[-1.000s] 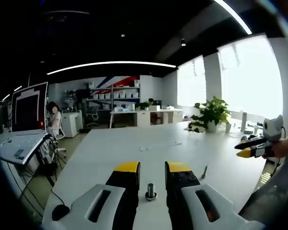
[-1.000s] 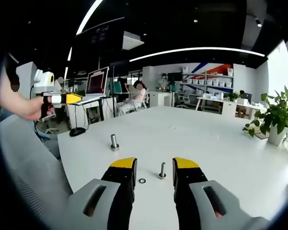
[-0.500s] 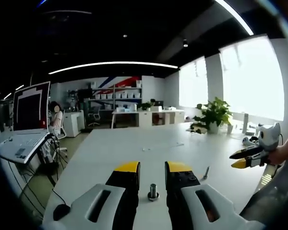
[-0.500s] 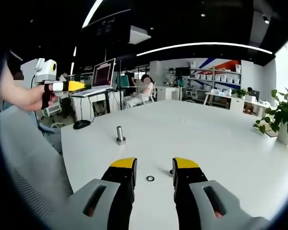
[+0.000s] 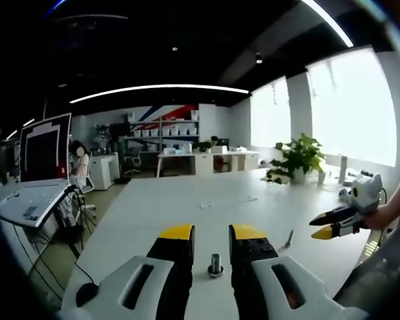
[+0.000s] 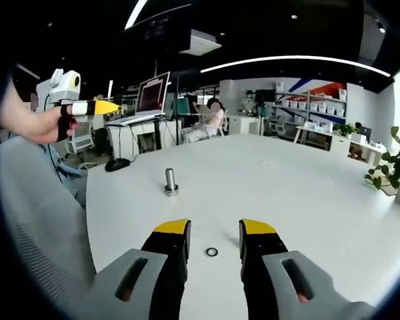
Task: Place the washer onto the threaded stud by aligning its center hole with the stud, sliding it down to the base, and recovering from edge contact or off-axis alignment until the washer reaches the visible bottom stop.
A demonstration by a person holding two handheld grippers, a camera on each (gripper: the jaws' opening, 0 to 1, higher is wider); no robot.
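Left gripper view. The left gripper point(image 5: 211, 235) is released: its yellow-tipped jaws stand apart, with nothing between them but open air. Beyond the gap, the threaded stud point(image 5: 215, 265) stands upright on the white counter point(image 5: 187, 207), seated on its wider base. The shank of the stud appears bare; no washer is visible on it or at its base. Further right, a loose bolt point(image 5: 289, 238) lies tilted on the counter, well apart from the stud. The right gripper point(image 5: 323, 225) enters from the right edge, carried by a hand, with its jaws parted and empty above the counter.

Right gripper view. The right gripper point(image 6: 215, 229) is likewise released, jaws apart and empty. The washer point(image 6: 212, 252) lies flat on the counter point(image 6: 307, 187), in line with the gap between the jaws and just ahead of them; whether the jaw tips touch the counter cannot be determined. The threaded stud point(image 6: 170, 182) stands further back and to the left, well apart from the washer. The left gripper point(image 6: 105, 107) is held by a hand at the upper left, raised above the counter edge.

Task status. No stage appears complete. The washer is not yet picked up, not yet centred over the stud, and not yet seated at the bottom stop. Remaining, as judged from this layout: close the right gripper on the washer, carry it to the stud, align the centre hole with the shank, and slide it down to the base.
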